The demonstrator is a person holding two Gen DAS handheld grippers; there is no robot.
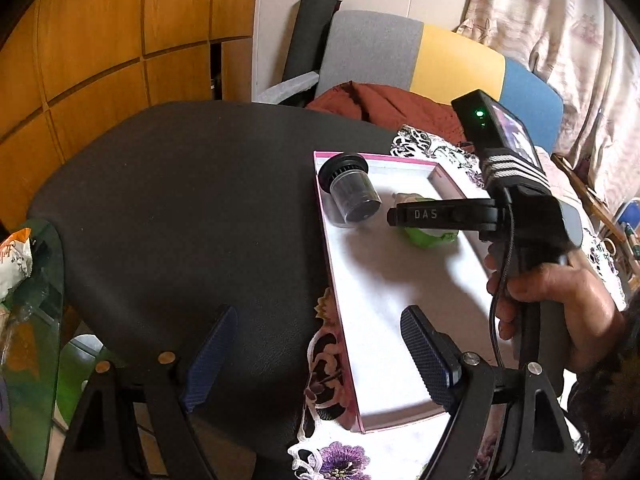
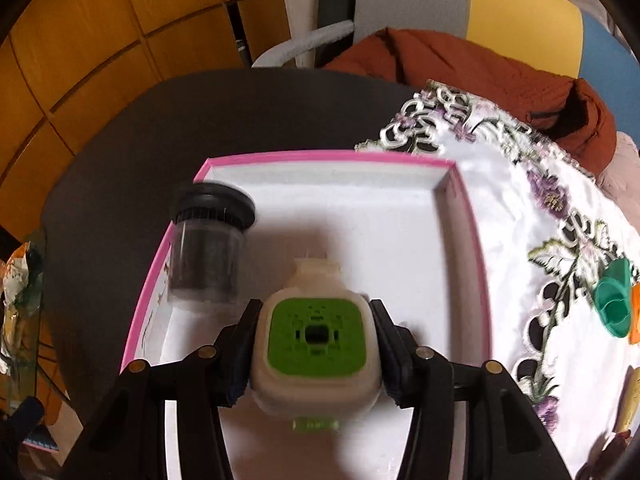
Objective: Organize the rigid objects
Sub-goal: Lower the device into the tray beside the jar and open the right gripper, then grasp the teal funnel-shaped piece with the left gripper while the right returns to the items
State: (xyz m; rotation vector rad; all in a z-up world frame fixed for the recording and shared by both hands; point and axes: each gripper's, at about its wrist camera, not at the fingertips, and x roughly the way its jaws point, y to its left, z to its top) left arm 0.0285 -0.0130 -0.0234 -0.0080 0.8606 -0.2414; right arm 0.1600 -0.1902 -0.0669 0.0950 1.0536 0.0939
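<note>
A pink-rimmed white box (image 1: 376,416) (image 2: 320,155) lies on a dark round table. A dark jar with a black lid (image 1: 352,192) (image 2: 206,248) lies on its side in the box's far left corner. My right gripper (image 2: 316,344) is shut on a white device with a green square top (image 2: 316,332), held over the inside of the box; it also shows in the left wrist view (image 1: 430,236), mostly hidden behind the right gripper (image 1: 394,216). My left gripper (image 1: 316,360) is open and empty, above the box's left wall.
The dark table (image 1: 180,208) stretches left of the box. A white embroidered cloth (image 2: 540,240) lies under and right of the box, with a teal scoop (image 2: 614,304) on it. A rust-red cloth (image 2: 460,64) and chairs (image 1: 400,52) stand behind. A glass table (image 1: 32,320) sits far left.
</note>
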